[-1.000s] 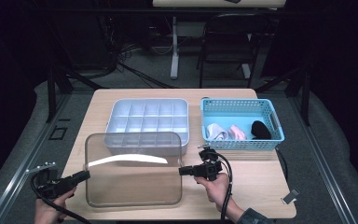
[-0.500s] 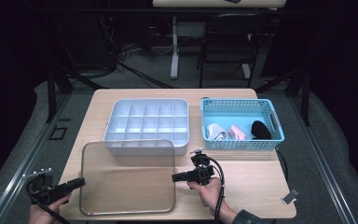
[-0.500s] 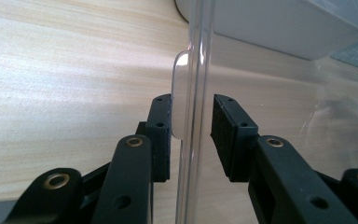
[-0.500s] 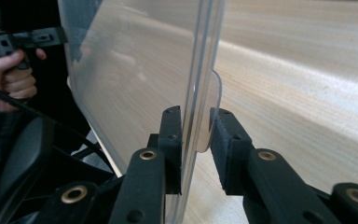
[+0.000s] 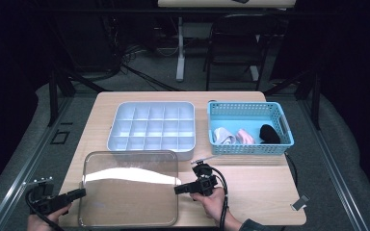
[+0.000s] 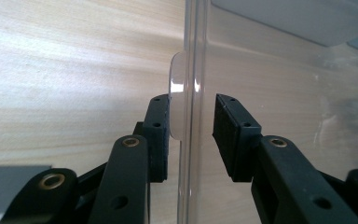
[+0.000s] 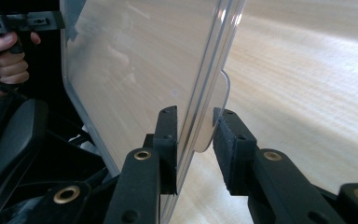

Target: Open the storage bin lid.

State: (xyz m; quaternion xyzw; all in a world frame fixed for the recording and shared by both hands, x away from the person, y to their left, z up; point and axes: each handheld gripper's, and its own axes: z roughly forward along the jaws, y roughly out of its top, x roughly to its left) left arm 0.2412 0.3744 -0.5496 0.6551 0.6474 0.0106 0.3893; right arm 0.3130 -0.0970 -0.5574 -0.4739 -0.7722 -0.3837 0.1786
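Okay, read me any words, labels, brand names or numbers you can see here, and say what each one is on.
There is no text to read: no words, labels or numbers show on the clear lid, the compartment tray, the blue basket, the left gripper or the right gripper.

a light wooden table (image 5: 270,178) bears a clear lid (image 5: 130,187), compartment tray (image 5: 151,126) and blue basket (image 5: 248,127).
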